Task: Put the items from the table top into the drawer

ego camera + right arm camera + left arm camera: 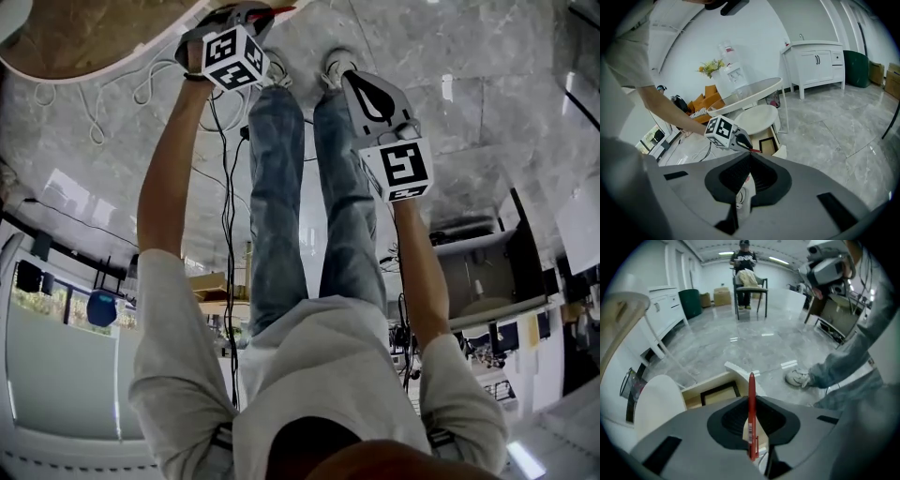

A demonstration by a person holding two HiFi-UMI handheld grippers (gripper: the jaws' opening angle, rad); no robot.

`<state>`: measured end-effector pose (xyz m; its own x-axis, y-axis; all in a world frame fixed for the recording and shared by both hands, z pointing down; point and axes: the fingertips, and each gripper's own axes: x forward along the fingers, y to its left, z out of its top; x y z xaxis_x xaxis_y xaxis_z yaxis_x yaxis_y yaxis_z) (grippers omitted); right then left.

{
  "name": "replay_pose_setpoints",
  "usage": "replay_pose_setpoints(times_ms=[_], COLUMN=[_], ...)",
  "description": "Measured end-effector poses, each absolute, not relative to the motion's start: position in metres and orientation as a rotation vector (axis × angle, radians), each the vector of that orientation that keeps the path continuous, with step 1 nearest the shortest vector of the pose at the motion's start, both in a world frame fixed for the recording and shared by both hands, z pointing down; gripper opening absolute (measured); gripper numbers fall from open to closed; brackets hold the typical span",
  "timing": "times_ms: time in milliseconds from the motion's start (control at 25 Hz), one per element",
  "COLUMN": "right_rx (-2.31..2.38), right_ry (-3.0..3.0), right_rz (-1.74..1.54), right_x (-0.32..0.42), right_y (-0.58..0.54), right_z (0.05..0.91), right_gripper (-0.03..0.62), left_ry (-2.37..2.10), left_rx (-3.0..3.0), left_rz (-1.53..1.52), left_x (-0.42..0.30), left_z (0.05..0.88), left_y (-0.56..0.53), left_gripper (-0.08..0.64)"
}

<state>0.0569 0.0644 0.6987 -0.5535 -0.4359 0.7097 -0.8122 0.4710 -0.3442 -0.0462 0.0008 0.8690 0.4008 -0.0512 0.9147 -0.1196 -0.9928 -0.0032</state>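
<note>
**Red pen held over the open drawer, not yet dropped**

At the left lies the round white surface (656, 404), and just beside it the open wooden drawer with a white front (708, 383). A flat black-framed item (721, 393) already lies inside the drawer. Our left tool (751, 398) is clamped on a slim red plastic pen (753, 430), which stands upright between the jaws and points down toward the drawer. We judge the task partly done, since the pen is gripped but not yet released. Further right, our right tool (751, 154) has its jaws together on nothing. We cannot see what is left on top of the surface. The left tool's grey body cuts off much of the drawer, and the framed item is too small to identify.
</note>
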Motion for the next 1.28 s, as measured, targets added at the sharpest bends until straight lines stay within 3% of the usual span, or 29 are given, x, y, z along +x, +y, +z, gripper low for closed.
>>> replay_pose_setpoints(times_ms=[280, 1120, 1280], right_rx=[1.05, 1.054, 1.041], right_ry=[-2.163, -2.162, -2.154], right_rz=[0.967, 0.97, 0.966], right_x=[0.069, 0.044, 0.042], right_y=[0.064, 0.021, 0.019], right_z=[0.717, 0.774, 0.774], right_gripper=[0.023, 0.023, 0.023], left_ry=[0.266, 0.312, 0.309], left_rx=[2.579, 2.506, 2.488], left_rz=[1.97, 1.881, 1.863], left_x=[-0.045, -0.056, -0.056], left_z=[0.936, 1.012, 1.008], left_y=[0.001, -0.001, 0.0], left_gripper=[0.058, 0.064, 0.155])
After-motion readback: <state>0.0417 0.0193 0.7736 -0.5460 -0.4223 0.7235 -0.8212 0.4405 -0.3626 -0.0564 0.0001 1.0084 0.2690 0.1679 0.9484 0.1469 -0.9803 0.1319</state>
